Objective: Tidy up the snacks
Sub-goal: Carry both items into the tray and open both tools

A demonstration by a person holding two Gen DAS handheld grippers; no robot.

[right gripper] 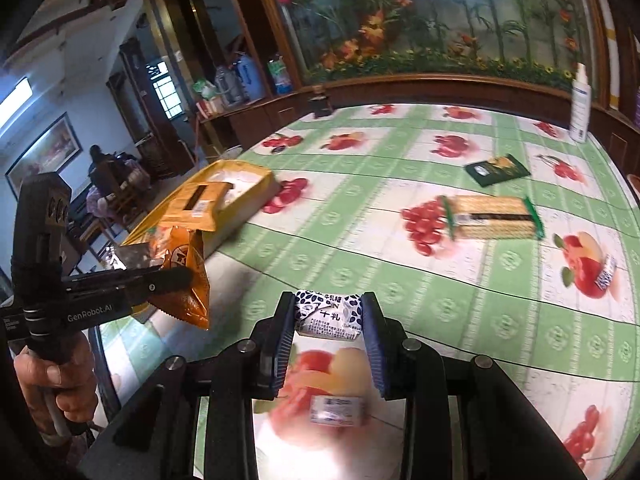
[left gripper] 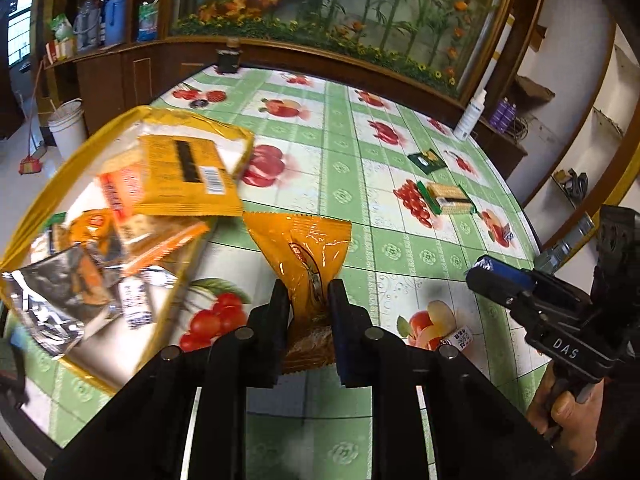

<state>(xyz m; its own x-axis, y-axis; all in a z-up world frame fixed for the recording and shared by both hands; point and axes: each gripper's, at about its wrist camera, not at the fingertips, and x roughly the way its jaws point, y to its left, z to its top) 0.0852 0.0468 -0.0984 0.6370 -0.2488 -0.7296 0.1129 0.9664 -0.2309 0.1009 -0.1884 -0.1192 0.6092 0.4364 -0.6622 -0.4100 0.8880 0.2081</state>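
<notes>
My left gripper (left gripper: 309, 296) is shut on an orange snack packet (left gripper: 304, 248), lifted over the table just right of a yellow-rimmed tray (left gripper: 36, 208) piled with snack packets. The same packet (right gripper: 188, 276) shows in the right wrist view, pinched in the left gripper (right gripper: 176, 280) beside the tray (right gripper: 248, 170). My right gripper (right gripper: 328, 312) is shut on a small white candy with blue print (right gripper: 326, 316), held above the tablecloth. In the left wrist view the right gripper (left gripper: 480, 270) reaches in from the right edge.
On the fruit-print tablecloth (right gripper: 360, 248) lie a cracker pack (right gripper: 494, 216), a dark green packet (right gripper: 496, 169), and two small wrapped candies (right gripper: 605, 274) (right gripper: 336, 410). A white spray bottle (right gripper: 579, 104) and a dark jar (right gripper: 320, 104) stand at the far edge.
</notes>
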